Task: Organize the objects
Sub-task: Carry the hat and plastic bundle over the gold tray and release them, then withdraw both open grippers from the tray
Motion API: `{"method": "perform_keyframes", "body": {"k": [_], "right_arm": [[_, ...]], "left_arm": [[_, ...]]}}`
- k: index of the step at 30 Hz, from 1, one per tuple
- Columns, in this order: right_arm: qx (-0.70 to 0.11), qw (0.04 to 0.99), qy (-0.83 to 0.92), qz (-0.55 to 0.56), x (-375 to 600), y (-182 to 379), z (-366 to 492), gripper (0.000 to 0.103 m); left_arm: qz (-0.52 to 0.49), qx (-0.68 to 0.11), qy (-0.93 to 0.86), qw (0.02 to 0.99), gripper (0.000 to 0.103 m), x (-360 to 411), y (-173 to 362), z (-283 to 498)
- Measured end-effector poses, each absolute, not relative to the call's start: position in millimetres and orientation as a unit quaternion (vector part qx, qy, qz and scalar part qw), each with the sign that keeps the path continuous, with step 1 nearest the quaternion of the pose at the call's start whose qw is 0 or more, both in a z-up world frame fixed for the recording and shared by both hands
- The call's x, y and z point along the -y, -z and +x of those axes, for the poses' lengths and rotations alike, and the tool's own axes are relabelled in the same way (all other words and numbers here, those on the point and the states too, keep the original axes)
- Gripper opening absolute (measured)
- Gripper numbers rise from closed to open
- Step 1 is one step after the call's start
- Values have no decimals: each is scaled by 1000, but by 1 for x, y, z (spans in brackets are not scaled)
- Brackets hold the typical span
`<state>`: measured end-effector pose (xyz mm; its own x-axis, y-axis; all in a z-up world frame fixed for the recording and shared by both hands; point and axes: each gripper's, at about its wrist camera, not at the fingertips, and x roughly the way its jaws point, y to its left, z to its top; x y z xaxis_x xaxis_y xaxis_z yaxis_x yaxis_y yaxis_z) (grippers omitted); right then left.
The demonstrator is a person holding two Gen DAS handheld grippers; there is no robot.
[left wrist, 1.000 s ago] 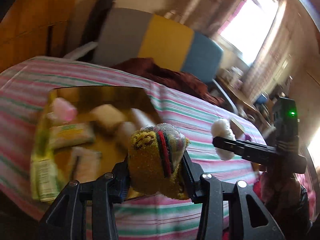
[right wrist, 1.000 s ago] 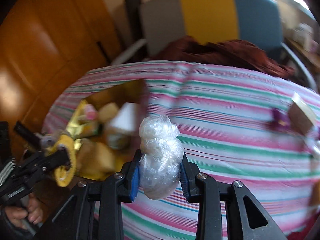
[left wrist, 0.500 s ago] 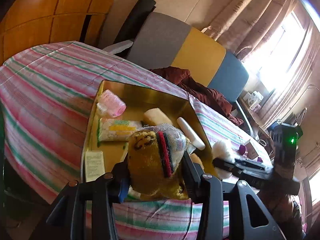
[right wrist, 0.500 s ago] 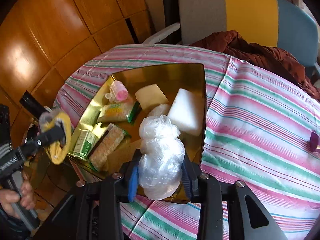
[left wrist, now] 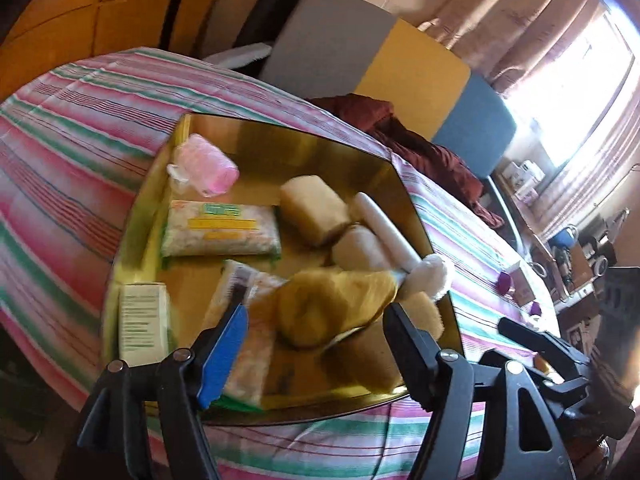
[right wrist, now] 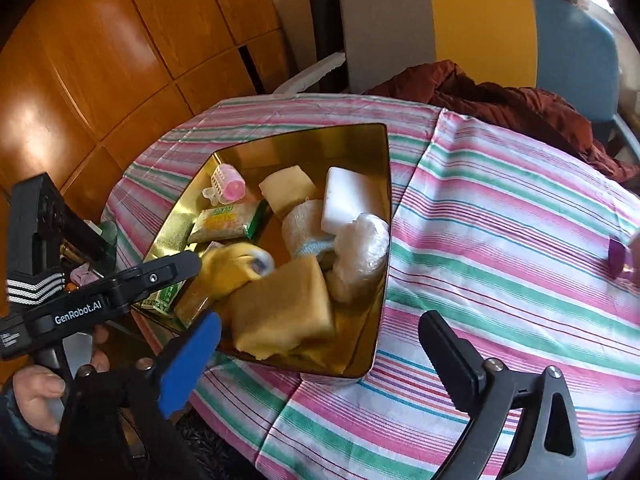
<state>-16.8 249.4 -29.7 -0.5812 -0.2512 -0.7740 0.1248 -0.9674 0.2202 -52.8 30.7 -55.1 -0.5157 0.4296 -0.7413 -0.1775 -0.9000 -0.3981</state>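
A gold tin tray (left wrist: 140, 216) (right wrist: 380, 168) on the striped tablecloth holds several things. My left gripper (left wrist: 316, 316) is open over the tray's near edge; a blurred yellow knitted bundle (left wrist: 332, 304) (right wrist: 232, 268) lies loose between its fingers, above the tray. My right gripper (right wrist: 320, 348) is open and empty above the tray's near corner. The clear plastic-wrapped bundle (right wrist: 360, 256) lies in the tray by its right wall, next to a tan sponge (right wrist: 284, 312) and a white block (right wrist: 348, 204).
In the tray also: a pink hair roller (left wrist: 208, 164), a tissue pack (left wrist: 220, 232), a small green box (left wrist: 140, 320), a beige roll (left wrist: 312, 208). Small purple things (left wrist: 506, 280) lie further right on the cloth. A grey-yellow-blue chair (right wrist: 480, 28) with a maroon cloth stands behind.
Both grippers have opened. The plastic-wrapped bundle has dropped from the right gripper into the tray, and the yellow knitted bundle has come free of the left gripper's fingers.
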Motion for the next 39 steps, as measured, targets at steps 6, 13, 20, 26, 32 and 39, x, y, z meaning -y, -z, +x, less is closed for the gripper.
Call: {"method": "perform_keyframes", "body": {"k": [6, 13, 20, 26, 32, 39], "right_arm": [[-7, 47, 938, 343, -235, 11, 8, 103], [-5, -4, 931, 366, -232, 23, 7, 103], [53, -8, 915, 399, -247, 39, 10, 99], [56, -10, 915, 400, -250, 39, 16, 100], [48, -21, 921, 386, -254, 36, 21, 101], [50, -40, 923, 380, -270, 33, 25, 102]], "left_arm": [[-415, 114, -891, 144, 70, -19, 39, -37], [-366, 83, -917, 137, 70, -25, 14, -25], [-357, 43, -923, 135, 63, -37, 6, -17], [-335, -6, -934, 122, 63, -51, -4, -8], [-337, -13, -932, 131, 63, -57, -7, -4], [-333, -32, -933, 135, 63, -67, -12, 0]]}}
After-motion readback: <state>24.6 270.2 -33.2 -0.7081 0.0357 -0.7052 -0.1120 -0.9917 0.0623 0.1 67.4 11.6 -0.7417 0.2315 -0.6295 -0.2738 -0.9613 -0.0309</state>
